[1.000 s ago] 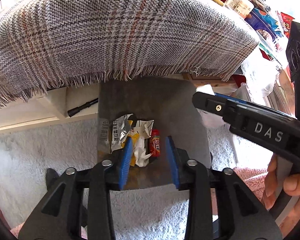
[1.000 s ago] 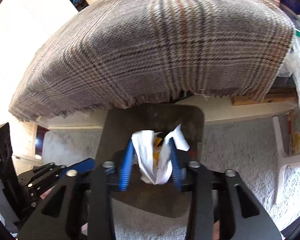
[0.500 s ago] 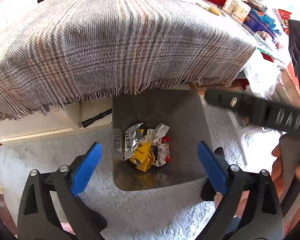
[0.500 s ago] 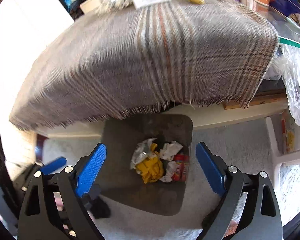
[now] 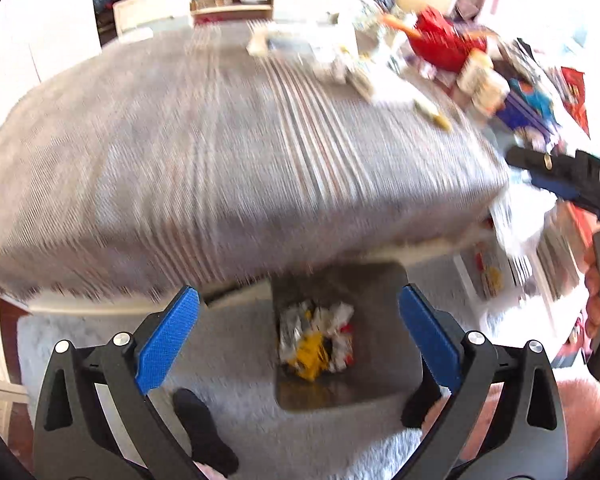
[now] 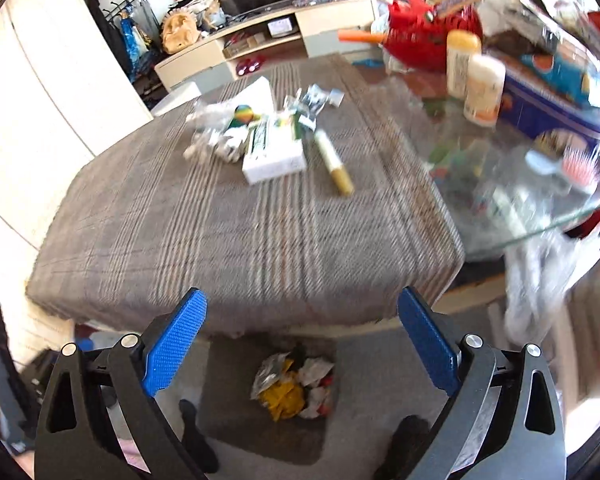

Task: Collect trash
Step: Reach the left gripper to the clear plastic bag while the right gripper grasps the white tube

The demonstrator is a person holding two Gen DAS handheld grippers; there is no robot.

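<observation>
Both your grippers are wide open and hold nothing.
Your left gripper (image 5: 298, 328) and your right gripper (image 6: 302, 332) hang above the bin (image 6: 224, 408) on the floor, in front of the table. The bin has crumpled trash (image 6: 294, 388) inside. More trash (image 6: 220, 136) lies on the cloth (image 6: 180, 232), near a white box (image 6: 274, 154) and a pen (image 6: 334, 162).

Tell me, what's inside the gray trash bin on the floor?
The trash bin holds crumpled trash: a silver foil wrapper, yellow packaging, white paper scraps and something red. Whatever lies beneath that pile is covered.
</observation>
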